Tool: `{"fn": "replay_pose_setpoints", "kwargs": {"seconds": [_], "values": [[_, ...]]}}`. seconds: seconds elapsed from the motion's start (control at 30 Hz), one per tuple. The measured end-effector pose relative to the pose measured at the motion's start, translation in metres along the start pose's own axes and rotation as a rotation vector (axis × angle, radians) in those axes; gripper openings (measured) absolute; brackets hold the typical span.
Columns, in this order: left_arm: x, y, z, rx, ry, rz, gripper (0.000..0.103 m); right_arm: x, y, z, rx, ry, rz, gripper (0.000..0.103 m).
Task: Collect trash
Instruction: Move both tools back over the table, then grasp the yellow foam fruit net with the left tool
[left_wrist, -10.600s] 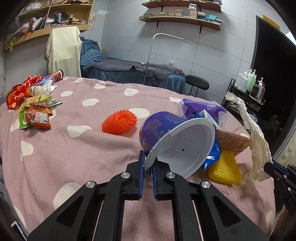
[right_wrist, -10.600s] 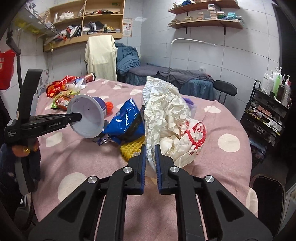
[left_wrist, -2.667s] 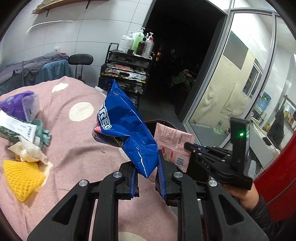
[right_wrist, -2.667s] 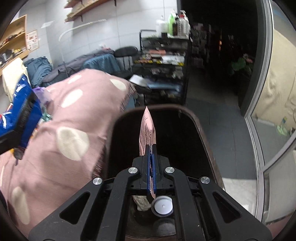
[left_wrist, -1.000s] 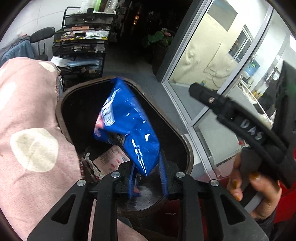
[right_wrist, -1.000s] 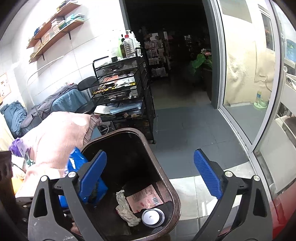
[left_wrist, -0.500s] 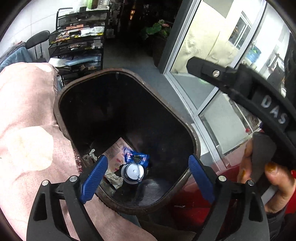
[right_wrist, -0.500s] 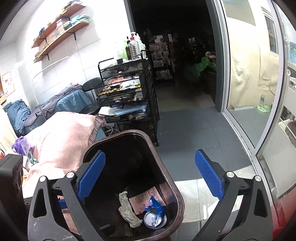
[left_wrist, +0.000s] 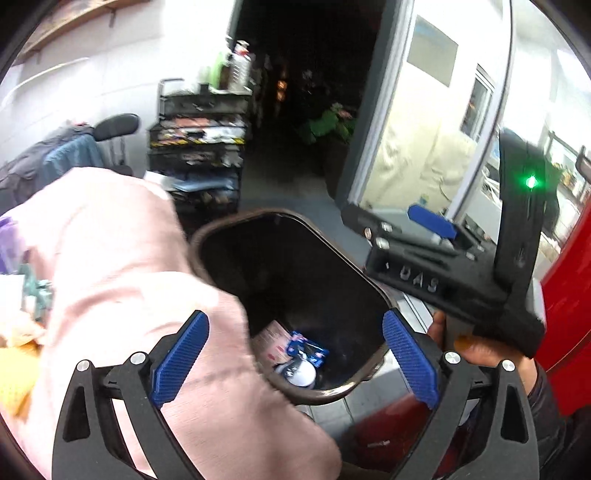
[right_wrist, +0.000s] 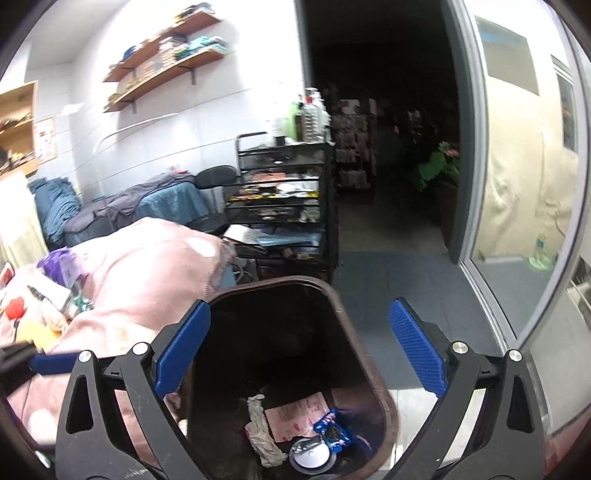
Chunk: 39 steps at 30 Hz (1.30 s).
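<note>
Just over the near rim of the brown trash bin (left_wrist: 295, 397), the left claw (left_wrist: 295, 363) stands spread wide with nothing between its blue pads; its jaws have just been opening, and the blue snack bag (left_wrist: 308, 349) that it carried a second ago now lies at the bottom of the bin. In the right wrist view the same blue snack bag (right_wrist: 332, 432) rests beside the pink wrapper (right_wrist: 295, 413), a crumpled paper wad (right_wrist: 260, 428) and a white round lid (right_wrist: 310, 459). So this drop looks finished, and two more pieces of trash are in the bin than when the claws last left the table.

The right claw (right_wrist: 299, 345) is also spread wide and empty, hovering over the bin mouth, as it was a second ago. From the left view it shows as a black frame with a green light, held by a hand (left_wrist: 491, 356) just beyond the bin.

A little farther off, to the left, the pink spotted table (right_wrist: 147, 258) carries what is left: a purple bag (right_wrist: 61, 267), a yellow foam net (right_wrist: 35, 334), and some paper and packets that are too blurred to name. My reading is that both claws are free for another trip to that pile.

Beyond the bin stand a black wire cart (right_wrist: 280, 206) with bottles on top and a dark doorway.
</note>
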<state>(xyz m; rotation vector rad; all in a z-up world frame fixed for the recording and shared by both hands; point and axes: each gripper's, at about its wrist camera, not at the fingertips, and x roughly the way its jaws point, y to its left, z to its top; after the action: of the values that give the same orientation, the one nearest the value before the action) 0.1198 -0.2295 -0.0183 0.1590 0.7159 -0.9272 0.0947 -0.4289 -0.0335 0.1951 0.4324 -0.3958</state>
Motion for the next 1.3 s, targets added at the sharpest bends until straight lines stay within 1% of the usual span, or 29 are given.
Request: {"fn": "replay_pose_setpoints", "kwargs": {"seconds": [0.17,0.3,0.37,0.5,0.57,0.7,0.83,0.9,1.03,1.13,1.2,1.3], "values": [[-0.029,0.027,-0.009,-0.052,-0.062,0.075,0.095,-0.003,0.027,-0.005,-0.054,0.008,0.07,0.096],[-0.052,0.052,-0.017,-0.101,-0.093,0.155,0.096,0.001,0.058,-0.007,-0.099,0.045,0.154,0.096],[-0.063,0.065,-0.023,-0.127,-0.1,0.192,0.096,0.003,0.075,-0.007,-0.12,0.068,0.188,0.096],[-0.082,0.095,-0.035,-0.187,-0.116,0.275,0.096,0.004,0.114,-0.011,-0.165,0.115,0.285,0.096],[-0.09,0.11,-0.041,-0.217,-0.121,0.304,0.096,0.005,0.137,-0.013,-0.196,0.138,0.324,0.096],[-0.11,0.139,-0.058,-0.273,-0.121,0.379,0.096,0.005,0.174,-0.016,-0.255,0.16,0.394,0.096],[-0.128,0.166,-0.074,-0.333,-0.11,0.426,0.096,0.008,0.204,-0.02,-0.295,0.195,0.462,0.096],[-0.133,0.177,-0.08,-0.365,-0.105,0.433,0.096,0.012,0.22,-0.022,-0.316,0.218,0.486,0.096],[-0.134,0.192,-0.083,-0.399,-0.083,0.421,0.095,0.017,0.238,-0.024,-0.321,0.241,0.498,0.096],[-0.128,0.201,-0.08,-0.424,-0.06,0.37,0.094,0.024,0.246,-0.022,-0.306,0.263,0.513,0.096],[-0.122,0.203,-0.074,-0.426,-0.052,0.34,0.093,0.028,0.251,-0.021,-0.314,0.267,0.499,0.096],[-0.106,0.206,-0.064,-0.405,-0.008,0.329,0.09,0.033,0.254,-0.018,-0.319,0.271,0.493,0.096]]}}
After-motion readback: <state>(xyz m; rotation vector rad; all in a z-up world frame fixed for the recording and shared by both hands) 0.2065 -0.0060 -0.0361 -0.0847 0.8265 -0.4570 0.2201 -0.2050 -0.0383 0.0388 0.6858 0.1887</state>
